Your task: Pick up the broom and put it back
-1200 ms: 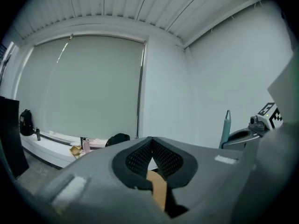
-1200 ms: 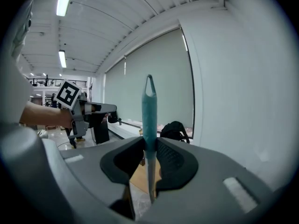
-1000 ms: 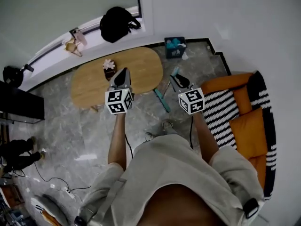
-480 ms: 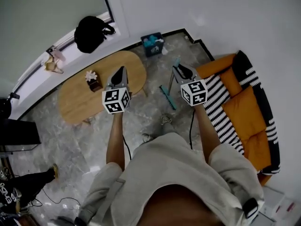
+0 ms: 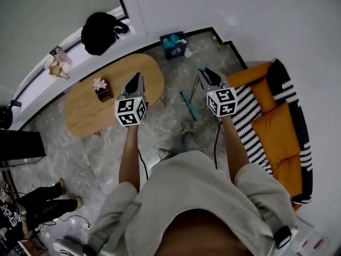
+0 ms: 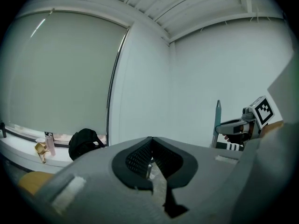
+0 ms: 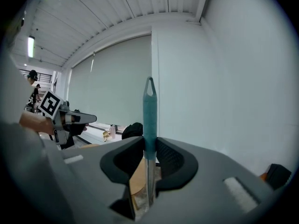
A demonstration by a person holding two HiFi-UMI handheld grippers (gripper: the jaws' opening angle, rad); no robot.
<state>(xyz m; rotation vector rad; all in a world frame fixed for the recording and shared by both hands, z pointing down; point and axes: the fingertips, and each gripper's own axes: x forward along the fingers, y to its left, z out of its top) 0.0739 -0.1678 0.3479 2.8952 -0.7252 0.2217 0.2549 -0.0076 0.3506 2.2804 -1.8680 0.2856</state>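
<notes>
Over grey marble floor beside oval wooden table: right gripper clamps broom handle; left gripper closed, empty.

Head view looks down; both gripper views share the backpack.

Left gripper: carried on a bare left forearm reaching toward 12 o'clock in the head view, jaws closed together with nothing between them. Right gripper: right forearm angled toward 11 o'clock, jaws clamped on the upright broom handle. Both grippers sit side by side, apart, tipped slightly downward.
</notes>
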